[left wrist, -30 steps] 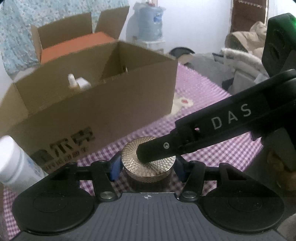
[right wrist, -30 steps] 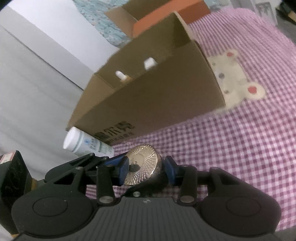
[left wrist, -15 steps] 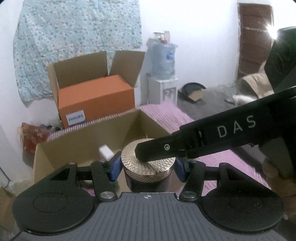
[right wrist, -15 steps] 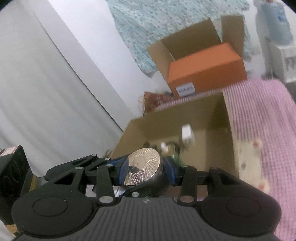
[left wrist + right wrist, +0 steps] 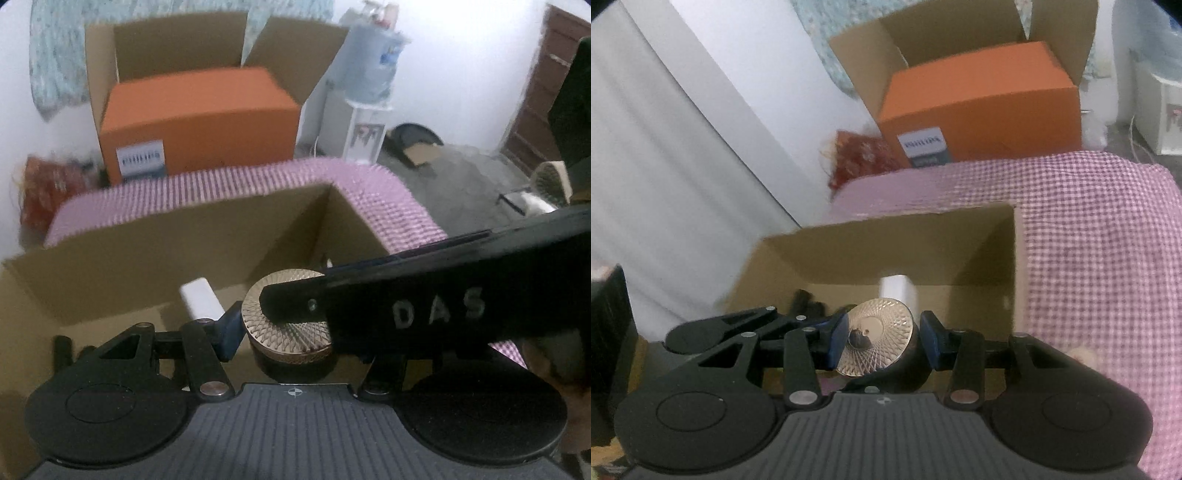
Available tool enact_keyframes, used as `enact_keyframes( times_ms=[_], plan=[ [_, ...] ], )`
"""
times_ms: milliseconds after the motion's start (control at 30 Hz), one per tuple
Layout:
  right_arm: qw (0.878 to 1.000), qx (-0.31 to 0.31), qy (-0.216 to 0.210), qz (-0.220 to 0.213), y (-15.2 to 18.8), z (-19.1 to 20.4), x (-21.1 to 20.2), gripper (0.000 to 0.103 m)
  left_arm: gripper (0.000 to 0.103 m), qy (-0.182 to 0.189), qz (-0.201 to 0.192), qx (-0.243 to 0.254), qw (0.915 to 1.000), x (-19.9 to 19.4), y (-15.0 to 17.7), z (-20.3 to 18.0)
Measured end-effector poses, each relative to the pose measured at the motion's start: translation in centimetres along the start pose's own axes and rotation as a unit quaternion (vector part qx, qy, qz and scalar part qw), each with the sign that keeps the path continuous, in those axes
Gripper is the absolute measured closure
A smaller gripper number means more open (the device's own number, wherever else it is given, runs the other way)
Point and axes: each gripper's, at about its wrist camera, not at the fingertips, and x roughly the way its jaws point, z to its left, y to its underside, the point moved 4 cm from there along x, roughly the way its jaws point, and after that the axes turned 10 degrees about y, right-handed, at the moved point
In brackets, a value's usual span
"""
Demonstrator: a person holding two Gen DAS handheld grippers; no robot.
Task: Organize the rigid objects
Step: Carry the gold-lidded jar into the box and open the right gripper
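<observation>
The open cardboard box sits on the pink checked cloth of the table, and both grippers are poised over its mouth. By my reckoning this is the placing step: the gold-lidded jar is up above the box's interior, not yet set down. A white bottle and some dark items already lie inside, so the next move looks to call for a straight lowering into the free floor on the right side, clear of the bottle, and only then letting go.

The left gripper points level toward the far wall of the box, its blue-padded fingers closed against the jar's dark body. The right gripper comes in from the right and crosses over the left one; one long finger lies across the gold lid. In its own view its fingers sit narrow on either side of the tilted lid, apparently clamping the jar as well.
</observation>
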Motion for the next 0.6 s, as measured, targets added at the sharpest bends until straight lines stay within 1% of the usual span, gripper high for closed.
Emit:
enact_keyframes(
  times_ms=[133,233,400,600],
  plan=[
    [0.999,-0.034,0.03,0.016,-0.4,-0.2,2.0,0.058,0.046,0.002,0.015,-0.012,0.9998,1.7,0.0,0.3],
    [0.996,-0.064,0.052,0.015,-0.9,0.0,2.5,0.06,0.046,0.001,0.021,-0.012,0.9997,2.3,-0.4,0.1],
    [0.994,-0.088,0.061,0.015,-1.4,-0.2,2.9,0.061,0.045,-0.005,0.028,-0.003,0.9996,2.8,-0.5,-0.3],
    [0.995,-0.084,0.058,0.008,-1.3,-0.4,2.6,0.061,0.043,-0.008,0.027,-0.001,0.9996,2.6,-0.4,-0.5]
  ],
)
